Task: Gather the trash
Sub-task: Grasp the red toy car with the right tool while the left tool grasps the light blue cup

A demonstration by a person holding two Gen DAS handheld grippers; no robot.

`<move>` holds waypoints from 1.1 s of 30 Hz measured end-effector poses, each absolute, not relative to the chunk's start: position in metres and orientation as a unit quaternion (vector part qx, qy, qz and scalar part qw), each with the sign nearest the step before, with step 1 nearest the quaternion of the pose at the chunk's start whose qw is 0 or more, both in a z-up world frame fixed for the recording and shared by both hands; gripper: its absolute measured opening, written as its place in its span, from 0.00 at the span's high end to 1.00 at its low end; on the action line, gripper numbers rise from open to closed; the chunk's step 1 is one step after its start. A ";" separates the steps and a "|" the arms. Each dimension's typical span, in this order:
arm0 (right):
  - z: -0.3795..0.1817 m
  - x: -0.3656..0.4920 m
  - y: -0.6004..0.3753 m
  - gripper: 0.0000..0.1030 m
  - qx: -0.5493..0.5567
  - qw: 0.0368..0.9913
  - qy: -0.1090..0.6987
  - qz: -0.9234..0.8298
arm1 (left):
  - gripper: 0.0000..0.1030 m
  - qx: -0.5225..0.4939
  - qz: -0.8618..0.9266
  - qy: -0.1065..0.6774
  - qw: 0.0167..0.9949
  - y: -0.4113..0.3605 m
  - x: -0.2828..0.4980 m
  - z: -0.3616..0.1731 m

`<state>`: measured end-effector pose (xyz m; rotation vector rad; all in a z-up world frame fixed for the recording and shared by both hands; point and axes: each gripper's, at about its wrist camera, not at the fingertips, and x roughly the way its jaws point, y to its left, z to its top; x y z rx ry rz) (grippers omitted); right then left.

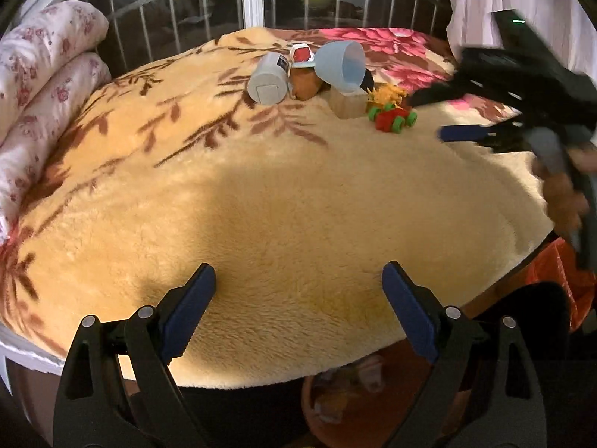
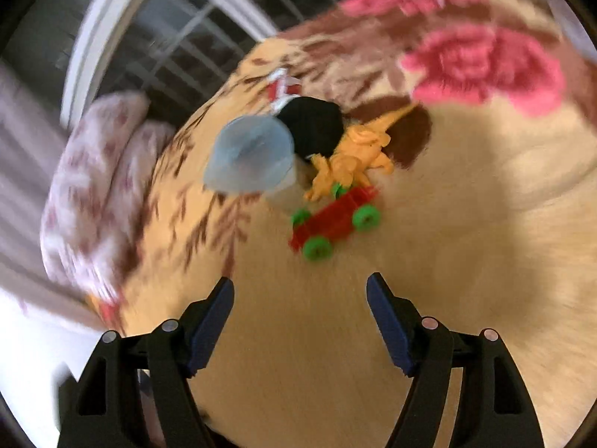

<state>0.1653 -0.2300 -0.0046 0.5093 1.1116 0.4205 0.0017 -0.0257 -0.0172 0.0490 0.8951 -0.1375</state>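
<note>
With both sets of jaws wide and empty, the right gripper [image 2: 300, 321] should slow near the bed's [image 1: 298, 224] far edge, where the trash pile [image 1: 321, 74] lies, and straddle one item squarely, perhaps the toy car [image 2: 334, 220].

Ahead of the left claw [image 1: 298, 313], far across the bed [image 1: 283, 201], sits a cluster: mug [image 1: 269, 81] leftmost, cup [image 1: 342, 65] right of it over a block [image 1: 347, 103], toy car [image 1: 392, 117] rightmost. Rolled quilt [image 1: 44, 86] lies far left. The right claw [image 2: 300, 321] has the car [image 2: 334, 220] just ahead, cup [image 2: 249, 158] beyond-left.
</note>
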 end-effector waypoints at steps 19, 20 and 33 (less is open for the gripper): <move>-0.030 0.213 -0.201 0.46 0.234 0.809 0.536 0.055 | 0.14 0.022 -0.083 0.417 0.905 -0.028 -0.001 -0.022; -0.029 0.208 -0.199 0.54 0.216 0.817 0.532 0.055 | 0.14 0.023 -0.083 0.417 0.905 -0.029 -0.002 -0.022; -0.011 0.154 -0.224 0.82 0.171 0.854 0.470 0.144 | 0.14 0.023 -0.089 0.427 0.900 -0.033 -0.002 -0.017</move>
